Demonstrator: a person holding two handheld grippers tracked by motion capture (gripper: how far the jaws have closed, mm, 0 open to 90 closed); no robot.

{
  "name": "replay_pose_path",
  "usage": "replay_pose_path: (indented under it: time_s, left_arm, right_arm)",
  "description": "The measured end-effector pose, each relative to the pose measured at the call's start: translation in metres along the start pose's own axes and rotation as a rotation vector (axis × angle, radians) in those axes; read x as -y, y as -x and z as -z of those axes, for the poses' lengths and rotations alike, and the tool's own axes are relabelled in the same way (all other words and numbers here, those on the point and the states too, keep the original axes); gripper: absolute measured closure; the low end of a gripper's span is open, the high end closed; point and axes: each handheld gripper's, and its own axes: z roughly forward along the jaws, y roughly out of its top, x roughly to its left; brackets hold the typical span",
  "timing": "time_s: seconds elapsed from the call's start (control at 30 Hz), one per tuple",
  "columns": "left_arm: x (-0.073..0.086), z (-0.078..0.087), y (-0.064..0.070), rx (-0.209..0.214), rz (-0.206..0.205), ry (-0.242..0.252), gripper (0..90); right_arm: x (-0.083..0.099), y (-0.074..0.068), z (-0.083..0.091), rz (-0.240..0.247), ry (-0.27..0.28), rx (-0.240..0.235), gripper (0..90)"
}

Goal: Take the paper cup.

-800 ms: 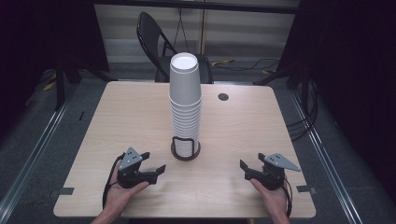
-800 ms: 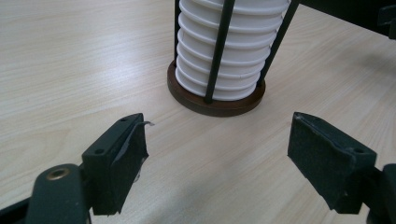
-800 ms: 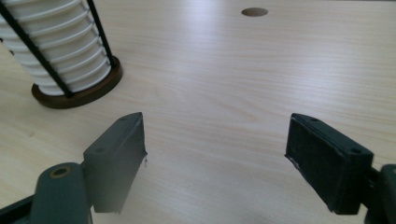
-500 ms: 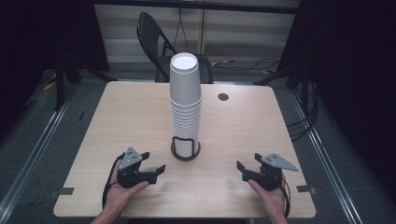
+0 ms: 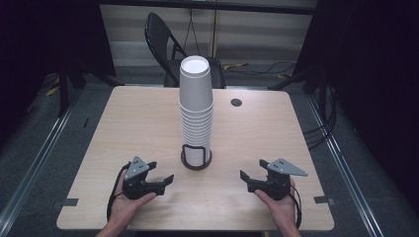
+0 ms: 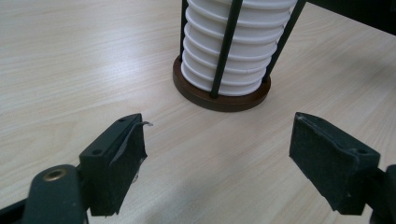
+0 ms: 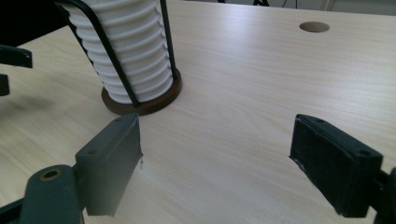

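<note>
Cup stack [image 5: 196,106]: we see white paper cups nested upside down, upright in a wire holder [image 5: 196,156] with a dark round base, at the table's middle.
Left gripper [image 5: 159,176]: near left, jaws wide, holding nothing.
Right gripper [image 5: 253,174]: near right, jaws wide, apparently resting low over the table [image 5: 123,123].

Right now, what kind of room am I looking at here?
Probably a recording studio or lab set-up, not a home: a bare wooden table ringed by dark curtains, cables on the floor, a folding chair behind, and a stack of paper cups centred as a prop.
</note>
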Motion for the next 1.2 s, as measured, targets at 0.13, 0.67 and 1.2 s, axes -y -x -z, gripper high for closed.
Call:
replay_pose_path:
  time_s: [0.13, 0.67, 1.2]
  left_arm:
    - [0.000, 0.001, 0.002, 0.013, -0.026, -0.006, 17.5]
    - [-0.001, 0.000, 0.006, 0.028, -0.033, 0.002, 16.6]
    - [-0.001, -0.002, 0.005, 0.027, -0.037, -0.001, 16.3]
  right_arm:
    - [-0.006, -0.006, -0.001, 0.004, 0.019, -0.024, 14.1]
    - [-0.053, -0.026, -0.009, 0.036, 0.061, -0.121, 14.2]
    - [-0.099, -0.034, -0.009, 0.049, 0.154, -0.176, 14.5]
